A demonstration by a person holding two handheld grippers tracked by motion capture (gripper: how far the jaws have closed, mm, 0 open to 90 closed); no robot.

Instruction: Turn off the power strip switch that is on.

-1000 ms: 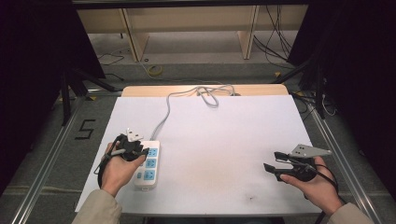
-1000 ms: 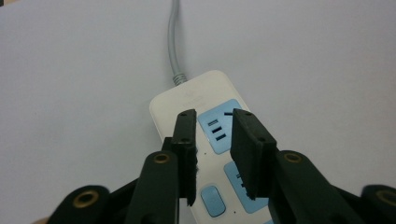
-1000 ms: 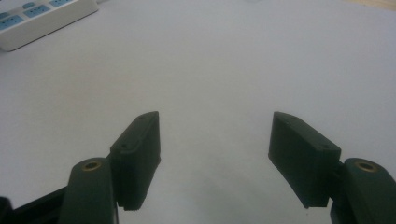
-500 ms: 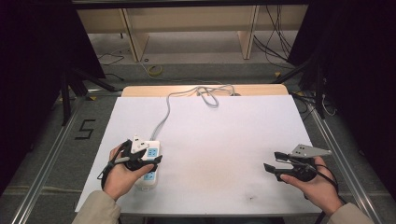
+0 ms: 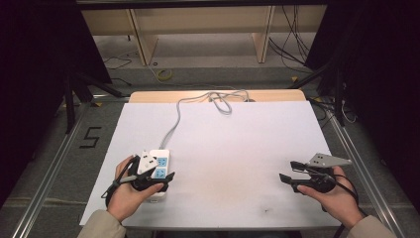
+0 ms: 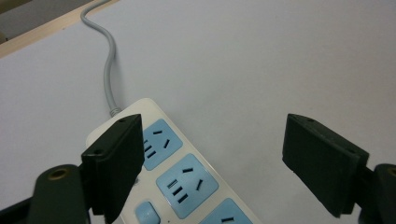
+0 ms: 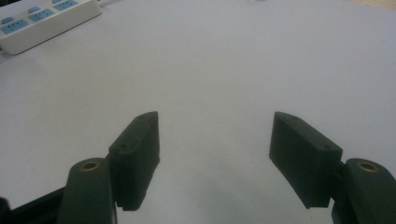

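Seen from the high view, a white power strip (image 5: 159,166) with blue sockets lies near the left front of a white table (image 5: 237,144), its grey cord (image 5: 174,124) running away to a loose coil at the table's far edge. The left gripper (image 5: 166,179) hovers at the strip's near end, its jaws having just been opening and now spread wide, partly covering that end of the strip. Well apart, at the right front, the right gripper (image 5: 287,171) is held above bare tabletop, jaws spread and pinching nothing. Wooden shelving (image 5: 198,25) and loose cables stand on the floor beyond the table. In the left gripper view, the strip (image 6: 182,177) runs diagonally under the left gripper (image 6: 212,158); one jaw hides part of its corner by the cord (image 6: 109,79), the other hangs over bare table, neither pressing on it. In the right gripper view, the right gripper (image 7: 215,154) gapes over the plain surface, with the strip (image 7: 46,18) far off at the upper left.
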